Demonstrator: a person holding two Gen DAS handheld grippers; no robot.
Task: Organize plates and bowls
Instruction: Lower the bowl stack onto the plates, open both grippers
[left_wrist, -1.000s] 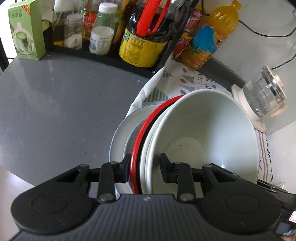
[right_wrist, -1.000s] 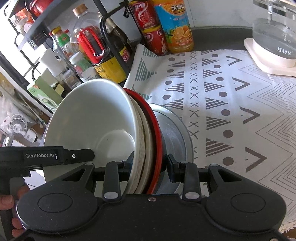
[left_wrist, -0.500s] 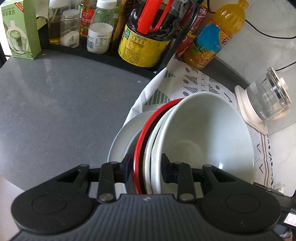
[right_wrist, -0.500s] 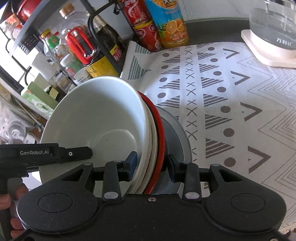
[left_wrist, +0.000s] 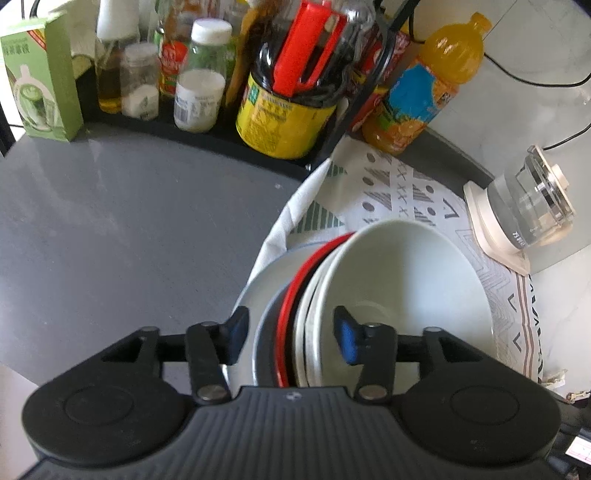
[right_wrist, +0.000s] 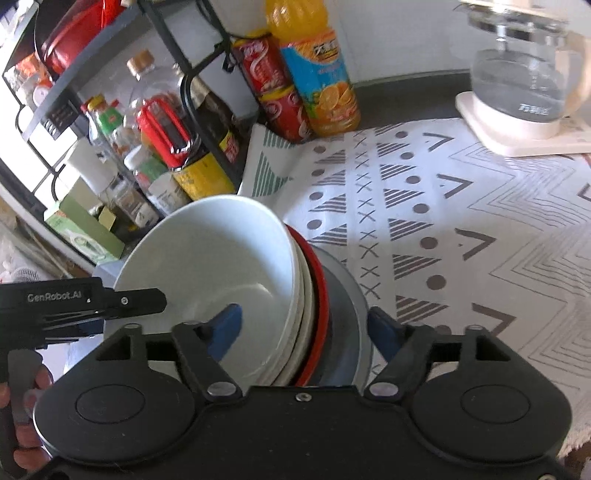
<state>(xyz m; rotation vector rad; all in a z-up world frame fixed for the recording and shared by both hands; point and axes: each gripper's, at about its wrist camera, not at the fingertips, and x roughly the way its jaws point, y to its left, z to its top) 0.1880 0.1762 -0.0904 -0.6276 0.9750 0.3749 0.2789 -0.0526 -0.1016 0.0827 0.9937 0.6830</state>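
While both tools (left_wrist: 290, 328) (right_wrist: 304, 328) gape, the nested dishes (left_wrist: 406, 280) sit between their fingers.

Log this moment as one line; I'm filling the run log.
stage: releasing stack | left gripper: open | right gripper: open | white bowl: top | red plate: under | cloth: beneath

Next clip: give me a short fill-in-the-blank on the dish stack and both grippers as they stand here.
1. The innermost bowl of the stack is ____ in colour.
2. The rim just behind the white bowls is ____.
3. The left gripper and right gripper both have their jaws ____ around the stack.
4. The orange juice bottle stands beside red ____.

Missing words: white; red; open; cans
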